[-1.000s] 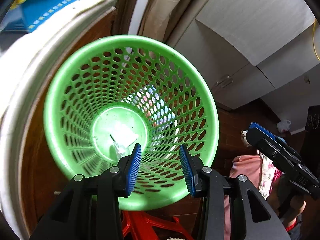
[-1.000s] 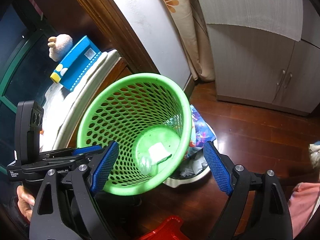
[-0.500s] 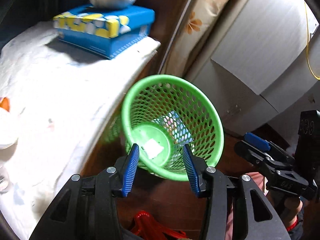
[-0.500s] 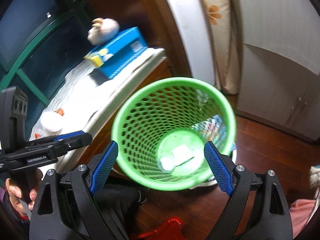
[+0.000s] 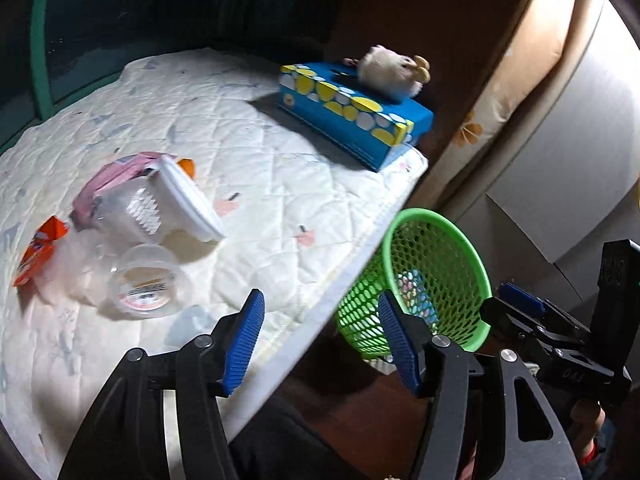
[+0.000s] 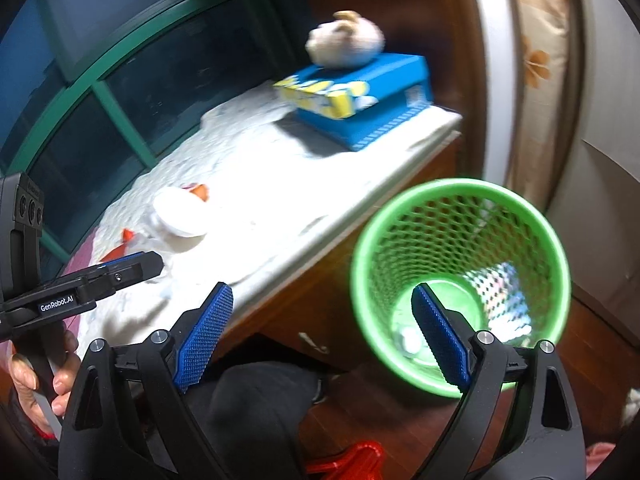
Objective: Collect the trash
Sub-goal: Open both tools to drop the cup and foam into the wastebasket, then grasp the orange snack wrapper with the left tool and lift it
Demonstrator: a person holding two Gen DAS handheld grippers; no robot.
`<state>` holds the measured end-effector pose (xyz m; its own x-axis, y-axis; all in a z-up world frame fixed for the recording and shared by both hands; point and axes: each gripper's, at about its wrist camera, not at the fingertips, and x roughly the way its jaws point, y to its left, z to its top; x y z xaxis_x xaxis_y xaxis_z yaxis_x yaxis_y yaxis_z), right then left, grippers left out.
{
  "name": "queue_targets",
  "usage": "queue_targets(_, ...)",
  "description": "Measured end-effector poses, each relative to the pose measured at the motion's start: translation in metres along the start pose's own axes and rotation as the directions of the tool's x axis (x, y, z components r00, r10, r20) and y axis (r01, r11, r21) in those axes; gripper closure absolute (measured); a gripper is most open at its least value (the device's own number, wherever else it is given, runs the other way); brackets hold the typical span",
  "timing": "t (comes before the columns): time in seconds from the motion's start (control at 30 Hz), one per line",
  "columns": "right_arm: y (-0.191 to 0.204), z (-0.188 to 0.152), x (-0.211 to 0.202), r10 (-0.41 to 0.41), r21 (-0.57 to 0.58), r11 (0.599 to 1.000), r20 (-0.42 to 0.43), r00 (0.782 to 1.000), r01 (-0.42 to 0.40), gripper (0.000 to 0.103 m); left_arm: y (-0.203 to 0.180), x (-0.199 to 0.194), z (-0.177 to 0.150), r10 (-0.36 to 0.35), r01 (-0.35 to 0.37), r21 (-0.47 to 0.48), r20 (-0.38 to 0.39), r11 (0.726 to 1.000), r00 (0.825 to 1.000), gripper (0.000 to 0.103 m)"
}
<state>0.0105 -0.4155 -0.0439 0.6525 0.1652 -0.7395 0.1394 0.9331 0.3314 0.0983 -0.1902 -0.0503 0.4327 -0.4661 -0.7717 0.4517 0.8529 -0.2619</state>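
Note:
A green mesh basket (image 5: pixel 436 248) stands on the floor beside a bench covered with a white quilted mat (image 5: pixel 248 152). White scraps (image 6: pixel 412 338) lie at the bottom of the basket (image 6: pixel 460 192). On the mat lie a clear plastic cup (image 5: pixel 144 284), a white lidded tub (image 5: pixel 160 204), an orange wrapper (image 5: pixel 38 248) and a pink wrapper (image 5: pixel 116 172). My left gripper (image 5: pixel 320 320) hovers over the mat's edge, jaws opening, nothing between them. My right gripper (image 6: pixel 322 304) hangs open and empty between the bench and the basket.
A blue tissue box (image 5: pixel 356 112) with a plush toy (image 5: pixel 394 70) on it sits at the mat's far end. A green-framed window (image 6: pixel 100 92) backs the bench. Grey cabinets and a curtain stand to the right. A red plastic object (image 6: pixel 352 460) lies on the wooden floor.
Both grippers have risen and swung left from over the basket toward the mat. The basket now sits to the right, the trash on the mat has come into view, and the left jaws have widened.

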Motion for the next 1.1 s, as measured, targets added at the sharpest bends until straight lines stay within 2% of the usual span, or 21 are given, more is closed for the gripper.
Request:
queue_targets(0.1, 0.021, 0.005, 0.009, 0.034, -0.031, 0.999, -0.009, 0.999, -0.034, 0.013, 0.032, -0.018, 0.0, 0.05, -0.048, -0.056, 0.033, 0.997, 0.998, 0.04)
queue_targets(0.13, 0.027, 0.006, 0.011, 0.041, -0.043, 0.998, -0.011, 0.999, -0.041, 0.012, 0.04, -0.022, 0.0, 0.069, -0.066, -0.074, 0.04, 0.995, 0.997, 0.036)
queue_targets(0.27, 0.051, 0.012, 0.02, 0.072, -0.087, 0.994, -0.022, 0.997, -0.073, 0.012, 0.086, -0.041, 0.0, 0.163, -0.15, -0.169, 0.066, 0.974, 0.984, 0.035)
queue_targets(0.4, 0.069, 0.015, 0.026, 0.097, -0.115, 0.988, -0.031, 0.995, -0.1, 0.012, 0.133, -0.057, 0.0, 0.241, -0.215, -0.291, 0.058, 0.932, 0.969, 0.035)
queue_targets(0.53, 0.081, 0.016, 0.033, 0.117, -0.131, 0.984, -0.043, 0.992, -0.121, 0.012, 0.183, -0.067, 0.001, 0.301, -0.263, -0.41, 0.031, 0.874, 0.953, 0.035)
queue_targets(0.67, 0.087, 0.017, 0.038, 0.127, -0.144, 0.981, -0.051, 0.991, -0.134, 0.012, 0.221, -0.067, 0.0, 0.316, -0.276, -0.505, -0.006, 0.818, 0.949, 0.035)
queue_targets(0.8, 0.091, 0.02, 0.043, 0.13, -0.153, 0.979, -0.059, 0.99, -0.138, 0.012, 0.25, -0.057, -0.005, 0.291, -0.256, -0.588, -0.038, 0.767, 0.956, 0.035)
queue_targets(0.9, 0.093, 0.022, 0.049, 0.131, -0.159, 0.977, -0.067, 0.989, -0.141, 0.012, 0.265, -0.047, -0.008, 0.249, -0.22, -0.635, -0.045, 0.74, 0.967, 0.035)
queue_targets(1.1, 0.098, 0.026, 0.058, 0.131, -0.176, 0.974, -0.084, 0.988, -0.144, 0.012, 0.279, -0.031, -0.01, 0.189, -0.164, -0.691, -0.04, 0.704, 0.981, 0.035)
